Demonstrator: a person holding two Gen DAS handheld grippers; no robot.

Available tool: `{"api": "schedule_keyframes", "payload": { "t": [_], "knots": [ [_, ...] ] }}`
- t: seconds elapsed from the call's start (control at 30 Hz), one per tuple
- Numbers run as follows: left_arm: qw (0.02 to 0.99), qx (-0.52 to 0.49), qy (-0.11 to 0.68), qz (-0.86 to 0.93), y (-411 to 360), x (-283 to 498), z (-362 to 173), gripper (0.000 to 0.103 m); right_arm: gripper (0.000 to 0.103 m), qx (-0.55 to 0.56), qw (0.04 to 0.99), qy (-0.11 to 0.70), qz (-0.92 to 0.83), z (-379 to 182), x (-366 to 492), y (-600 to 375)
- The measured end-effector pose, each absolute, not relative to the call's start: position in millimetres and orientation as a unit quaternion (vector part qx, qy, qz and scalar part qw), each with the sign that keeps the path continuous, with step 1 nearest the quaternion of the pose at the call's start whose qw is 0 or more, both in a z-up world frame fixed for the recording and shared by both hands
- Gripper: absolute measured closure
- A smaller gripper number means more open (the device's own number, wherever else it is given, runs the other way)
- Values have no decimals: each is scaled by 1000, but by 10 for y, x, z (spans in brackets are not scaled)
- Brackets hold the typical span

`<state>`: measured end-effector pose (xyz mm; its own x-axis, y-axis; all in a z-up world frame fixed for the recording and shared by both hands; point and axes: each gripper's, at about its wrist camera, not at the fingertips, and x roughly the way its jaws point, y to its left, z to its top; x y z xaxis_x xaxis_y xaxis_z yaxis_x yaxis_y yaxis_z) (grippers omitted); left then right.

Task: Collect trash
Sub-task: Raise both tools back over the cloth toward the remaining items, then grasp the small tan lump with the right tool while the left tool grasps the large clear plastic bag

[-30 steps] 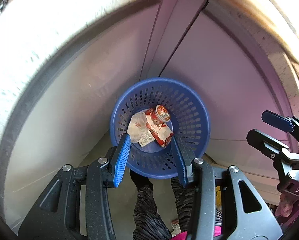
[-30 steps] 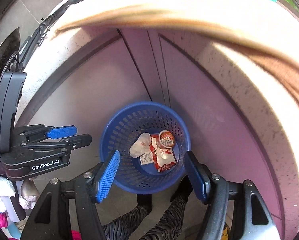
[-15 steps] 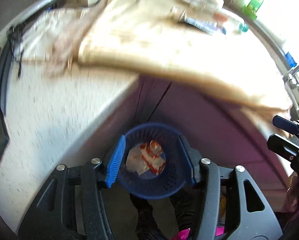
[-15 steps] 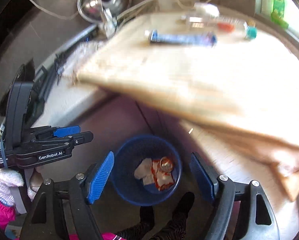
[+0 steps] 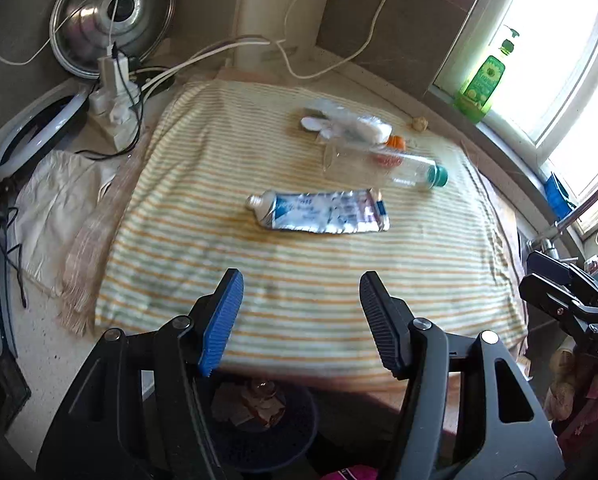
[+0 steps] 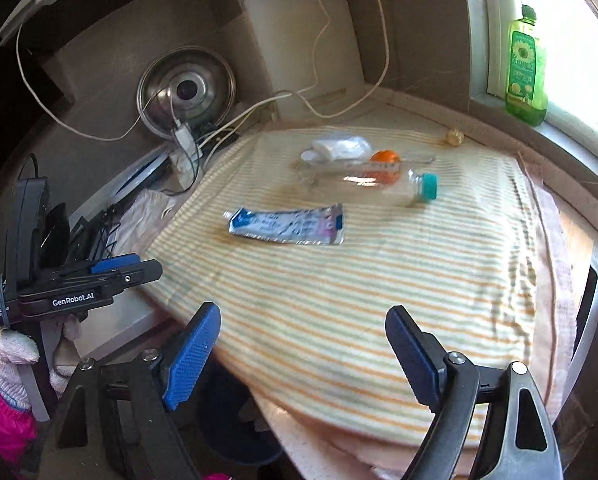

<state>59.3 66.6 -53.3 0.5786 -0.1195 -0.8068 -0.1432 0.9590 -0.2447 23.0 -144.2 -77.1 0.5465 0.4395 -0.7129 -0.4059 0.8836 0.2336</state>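
Left hand-held gripper [image 5: 299,320] is hovering released and empty over the near edge of the striped towel [image 5: 299,280]; right hand-held gripper [image 6: 303,354] is likewise spread wide, grasping nothing.

Trash is lying on the towel on the tabletop [image 6: 419,108], well beyond both sets of fingers: a squeezed toothpaste tube [image 5: 319,213] nearest, then a clear bottle [image 5: 395,168] with a teal cap lying on its side, then a white wrapper [image 5: 347,124] farthest back. Something orange is sitting just beside the bottle; blurred, cannot tell what.

Judging the step in hand as reaching for the next piece. The tube is flat, so coming down across its narrow width with the jaws straddling it should be working best, pressing lightly into the towel without pinching the cloth. The bottle may be rolling if nudged.

Left view only: the blue basket [image 5: 295,432] under the tabletop edge, already holding scraps, and a tap at far right. Right view only: the left gripper's side profile and the gloved hand [image 6: 11,356] carrying it.
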Motion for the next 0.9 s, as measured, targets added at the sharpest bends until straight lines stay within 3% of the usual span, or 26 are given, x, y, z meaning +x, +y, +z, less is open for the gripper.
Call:
{"api": "schedule_keyframes", "payload": {
  "t": [0.2,0.33,0.9],
  "knots": [
    [884,-143,445,2,436,1140,-340,41,16,36,888,396,229,-633,771,-1836],
    [886,-141,442,-5,329,1438,-266,32,16,33,896,385,218,-539,1084,-2035],
    [863,-117,492,-14,5,2650,-449,32,16,35,892,396,216,-624,2438,-2364]
  ]
}}
